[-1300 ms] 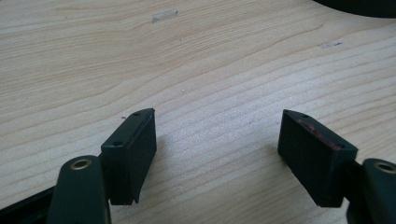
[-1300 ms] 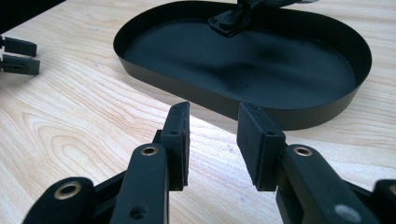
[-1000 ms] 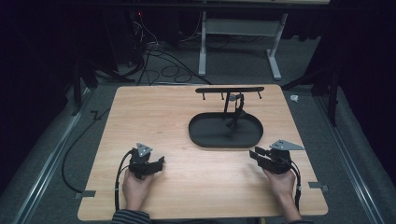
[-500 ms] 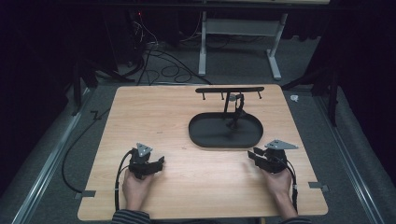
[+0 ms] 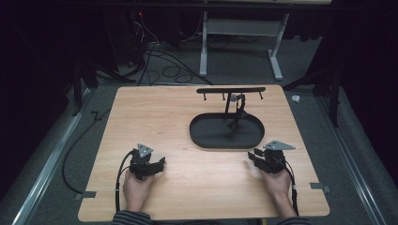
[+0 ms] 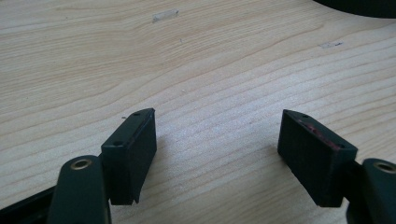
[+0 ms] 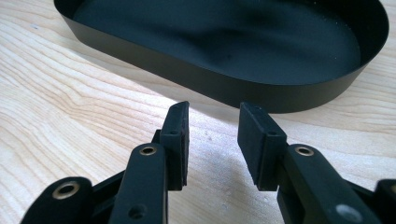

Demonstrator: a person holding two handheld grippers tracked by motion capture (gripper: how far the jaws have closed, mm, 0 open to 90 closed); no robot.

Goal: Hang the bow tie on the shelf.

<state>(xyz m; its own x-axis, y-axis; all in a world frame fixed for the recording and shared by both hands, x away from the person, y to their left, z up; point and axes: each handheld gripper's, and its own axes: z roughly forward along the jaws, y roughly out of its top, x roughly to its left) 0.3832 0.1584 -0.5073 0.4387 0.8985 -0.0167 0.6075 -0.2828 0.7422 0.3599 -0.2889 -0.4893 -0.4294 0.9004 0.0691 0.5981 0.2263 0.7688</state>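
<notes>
Left gripper (image 5: 159, 163) fingers spread wide over bare worktop (image 5: 187, 183); right gripper (image 5: 253, 155) fingers narrowly parted, empty, just beside black oval tray (image 5: 199, 139).

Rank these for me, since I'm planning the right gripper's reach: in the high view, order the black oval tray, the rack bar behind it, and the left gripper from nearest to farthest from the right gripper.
1. Black oval tray, just ahead, toward the table's middle from the right gripper.
2. Rack bar, behind the tray at the far edge.
3. Left gripper, across the table's near side.
</notes>
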